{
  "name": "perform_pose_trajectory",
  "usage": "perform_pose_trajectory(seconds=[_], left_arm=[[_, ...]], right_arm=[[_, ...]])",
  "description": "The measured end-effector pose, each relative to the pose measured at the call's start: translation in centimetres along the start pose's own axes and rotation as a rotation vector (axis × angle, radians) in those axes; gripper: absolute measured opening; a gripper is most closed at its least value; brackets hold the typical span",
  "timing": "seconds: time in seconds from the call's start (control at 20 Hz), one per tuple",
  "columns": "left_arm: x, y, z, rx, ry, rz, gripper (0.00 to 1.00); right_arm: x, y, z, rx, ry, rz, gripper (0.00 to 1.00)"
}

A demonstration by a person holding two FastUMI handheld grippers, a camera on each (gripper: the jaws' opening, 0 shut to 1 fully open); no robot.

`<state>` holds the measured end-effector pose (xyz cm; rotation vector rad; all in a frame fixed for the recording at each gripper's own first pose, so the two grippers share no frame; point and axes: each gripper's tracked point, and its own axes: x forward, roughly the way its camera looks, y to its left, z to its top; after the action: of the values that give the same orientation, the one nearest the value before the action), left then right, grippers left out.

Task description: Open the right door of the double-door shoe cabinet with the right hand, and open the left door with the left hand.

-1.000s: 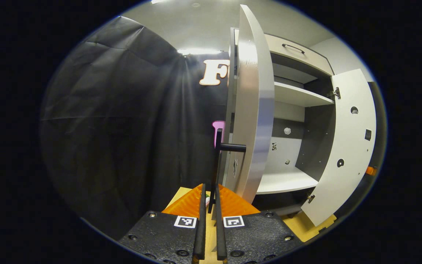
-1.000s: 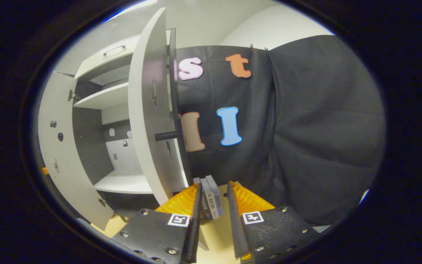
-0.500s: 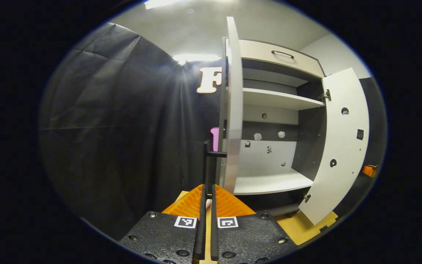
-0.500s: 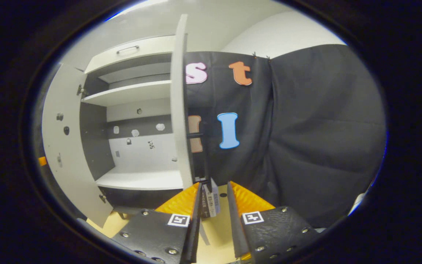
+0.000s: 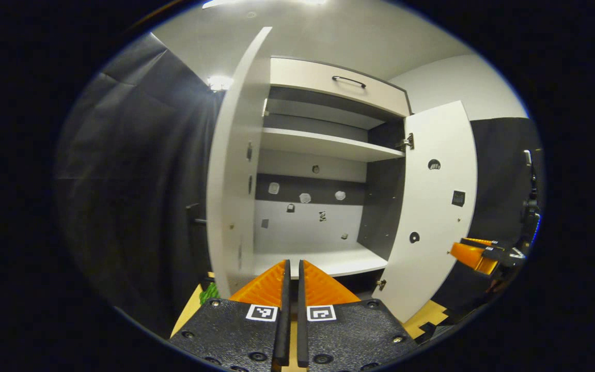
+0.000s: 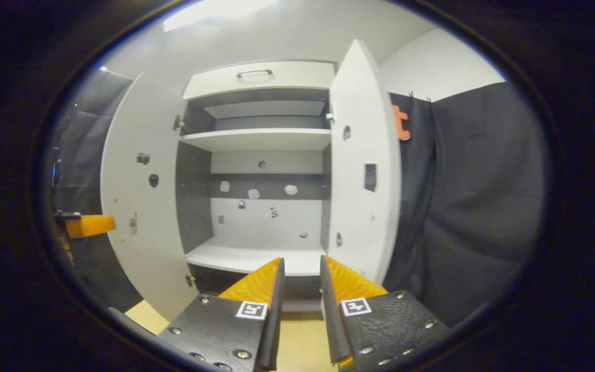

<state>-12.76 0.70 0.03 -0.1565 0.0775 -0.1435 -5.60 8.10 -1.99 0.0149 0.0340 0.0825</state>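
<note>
Left door [image 5: 233, 170] stands swung wide just left of the left gripper [image 5: 291, 289], whose fingers are nearly closed on nothing. Right door [image 6: 362, 170] stands open right of the right gripper [image 6: 300, 289], parted, empty. Risk: a stray sweep could knock either door back.

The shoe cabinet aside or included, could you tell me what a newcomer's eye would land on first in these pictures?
First comes the shoe cabinet, straight ahead, with its left door and right door both swung wide open. Between them a white shelf spans the upper part, and the lower shelf is bare. In the foreground of the right gripper view sits the right tool, its orange fingers apart and holding nothing.
</note>
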Motion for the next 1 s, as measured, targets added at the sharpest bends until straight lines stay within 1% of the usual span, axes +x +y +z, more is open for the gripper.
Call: perform_pose_trajectory(seconds=[0.05, 0.1, 0.15, 0.3, 0.4, 0.6, 0.65, 0.7, 0.75, 0.8, 0.85, 0.9, 0.95, 1.0], left_arm=[[0.7, -0.7, 0.4, 0.007, -0.010, -0.017, 0.07], [1.4, -1.4, 0.7, 0.016, -0.016, -0.029, 0.07], [2.2, -2.0, 1.2, 0.022, -0.026, -0.042, 0.07], [4.6, -3.2, 2.2, 0.028, -0.030, -0.050, 0.07], [6.0, -3.7, 2.2, 0.031, -0.017, -0.054, 0.07], [8.0, -4.2, 2.4, 0.017, -0.009, -0.055, 0.07], [8.3, -4.2, 2.4, 0.014, -0.008, -0.053, 0.00], [8.6, -4.1, 2.5, 0.014, -0.011, -0.049, 0.07], [8.8, -4.1, 2.7, 0.016, -0.015, -0.047, 0.07], [9.0, -4.0, 2.8, 0.020, -0.020, -0.044, 0.07], [9.1, -4.1, 3.0, 0.025, -0.024, -0.046, 0.07], [9.2, -4.1, 3.1, 0.025, -0.029, -0.047, 0.07], [9.5, -4.0, 3.2, 0.025, -0.034, -0.041, 0.07], [9.4, -4.1, 3.4, 0.021, -0.041, -0.046, 0.10]], right_arm=[[0.5, 1.0, 0.6, -0.006, -0.011, 0.013, 0.28], [0.8, 2.2, 1.5, -0.005, -0.024, 0.031, 0.28], [1.3, 3.3, 2.3, -0.005, -0.037, 0.048, 0.37], [2.8, 5.4, 5.1, -0.028, -0.081, 0.069, 0.37], [3.6, 5.8, 6.5, -0.026, -0.103, 0.063, 0.37], [5.3, 5.8, 7.1, 0.009, -0.101, 0.039, 0.37], [5.6, 5.7, 6.9, 0.014, -0.094, 0.034, 0.37], [6.1, 5.5, 6.8, 0.017, -0.088, 0.028, 0.37], [6.3, 5.6, 6.7, 0.020, -0.084, 0.030, 0.38], [6.5, 5.7, 6.5, 0.017, -0.080, 0.030, 0.43], [6.8, 5.5, 6.4, 0.010, -0.078, 0.021, 0.67], [7.0, 5.6, 6.5, 0.005, -0.080, 0.021, 0.80], [7.2, 5.9, 6.5, 0.005, -0.079, 0.024, 0.94], [7.3, 6.0, 6.4, 0.009, -0.077, 0.029, 0.97]])
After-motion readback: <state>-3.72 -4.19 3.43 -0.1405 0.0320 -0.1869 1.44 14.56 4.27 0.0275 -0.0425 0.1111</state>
